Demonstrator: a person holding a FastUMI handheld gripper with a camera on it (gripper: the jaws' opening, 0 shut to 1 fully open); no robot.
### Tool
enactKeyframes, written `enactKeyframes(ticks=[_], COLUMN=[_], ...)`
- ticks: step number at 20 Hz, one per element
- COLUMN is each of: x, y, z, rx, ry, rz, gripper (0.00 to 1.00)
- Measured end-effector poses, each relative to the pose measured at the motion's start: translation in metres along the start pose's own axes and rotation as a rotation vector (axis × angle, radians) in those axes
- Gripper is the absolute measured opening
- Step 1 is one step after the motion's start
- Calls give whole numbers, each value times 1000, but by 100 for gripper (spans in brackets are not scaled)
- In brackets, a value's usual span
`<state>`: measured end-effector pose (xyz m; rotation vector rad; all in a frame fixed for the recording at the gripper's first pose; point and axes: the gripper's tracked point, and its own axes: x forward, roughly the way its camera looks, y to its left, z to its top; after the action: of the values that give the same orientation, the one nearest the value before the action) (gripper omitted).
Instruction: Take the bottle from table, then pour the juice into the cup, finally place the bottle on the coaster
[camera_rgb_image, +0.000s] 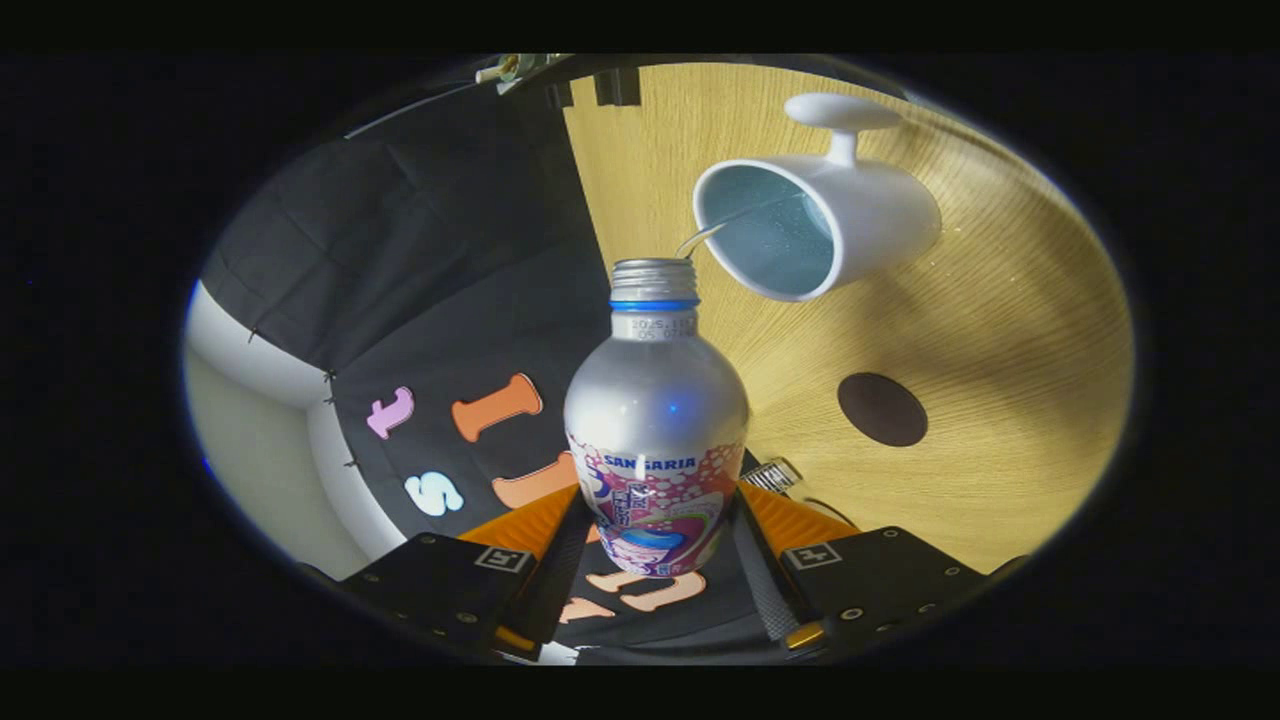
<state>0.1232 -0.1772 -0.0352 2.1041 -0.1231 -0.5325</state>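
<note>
Pouring step underway: gripper (655, 535) fingers clamp aluminium juice bottle (655, 440) by its lower body, tilted, thin stream running from mouth into white cup (860, 225) just beyond. Next, probably: level bottle, carry right to dark round coaster (882, 409), set down upright.

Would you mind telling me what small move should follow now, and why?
Probably hold the tilt a little longer: the gripper is shut on the silver aluminium bottle, and a thin stream runs from its open mouth into the white handled cup. The dark round coaster waits beside.
</note>
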Motion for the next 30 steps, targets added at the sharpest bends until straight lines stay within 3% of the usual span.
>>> enactKeyframes(ticks=[30], x=[3], y=[13], z=[6], rx=[156], ry=[-19], rz=[30], gripper=[77])
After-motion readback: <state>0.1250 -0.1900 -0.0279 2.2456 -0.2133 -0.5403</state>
